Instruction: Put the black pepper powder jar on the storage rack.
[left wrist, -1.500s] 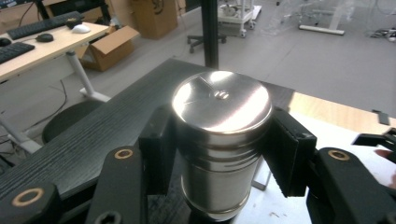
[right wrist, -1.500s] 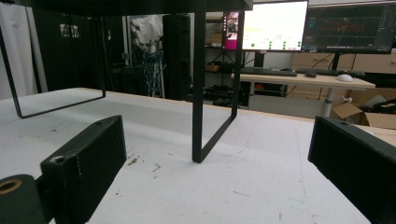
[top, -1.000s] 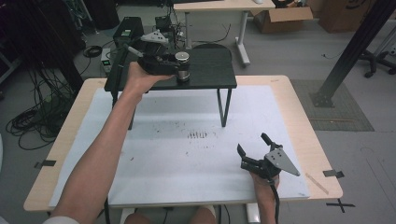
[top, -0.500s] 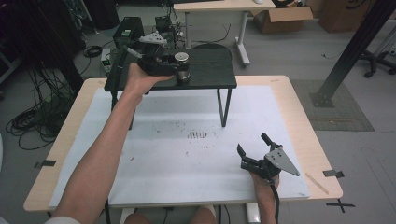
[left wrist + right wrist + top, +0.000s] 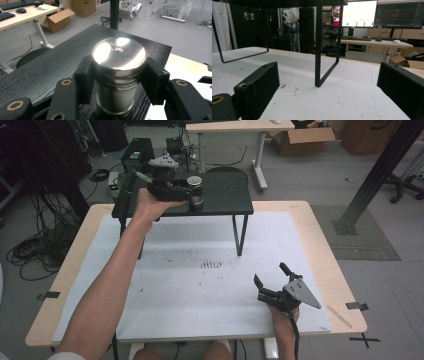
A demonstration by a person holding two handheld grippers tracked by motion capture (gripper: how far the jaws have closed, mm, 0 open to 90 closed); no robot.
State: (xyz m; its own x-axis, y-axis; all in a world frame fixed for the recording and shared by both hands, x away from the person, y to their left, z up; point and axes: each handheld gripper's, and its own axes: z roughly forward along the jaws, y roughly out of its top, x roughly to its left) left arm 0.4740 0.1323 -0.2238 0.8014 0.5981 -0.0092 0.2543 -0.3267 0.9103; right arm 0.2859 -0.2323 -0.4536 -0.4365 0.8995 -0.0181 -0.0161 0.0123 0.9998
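A shiny metal canister (image 5: pixel 194 189) stands upright on the black raised shelf (image 5: pixel 226 196) at the far side of the table. My left gripper (image 5: pixel 193 196) reaches onto the shelf from the left and is shut on the canister. In the left gripper view the canister (image 5: pixel 118 67) sits between the two black pads (image 5: pixel 85 80), which press its sides, and its base rests on the dark wood-grain shelf (image 5: pixel 47 72). My right gripper (image 5: pixel 270 274) rests open on the white mat near the front right, with nothing between its jaws (image 5: pixel 329 90).
The white mat (image 5: pixel 190 285) covers the wooden table (image 5: pixel 327 265), with dark scuff marks (image 5: pixel 211 265) at its middle. The shelf's thin black legs (image 5: pixel 318 45) stand on the mat ahead of the right gripper. Desks, boxes and cables lie beyond the table.
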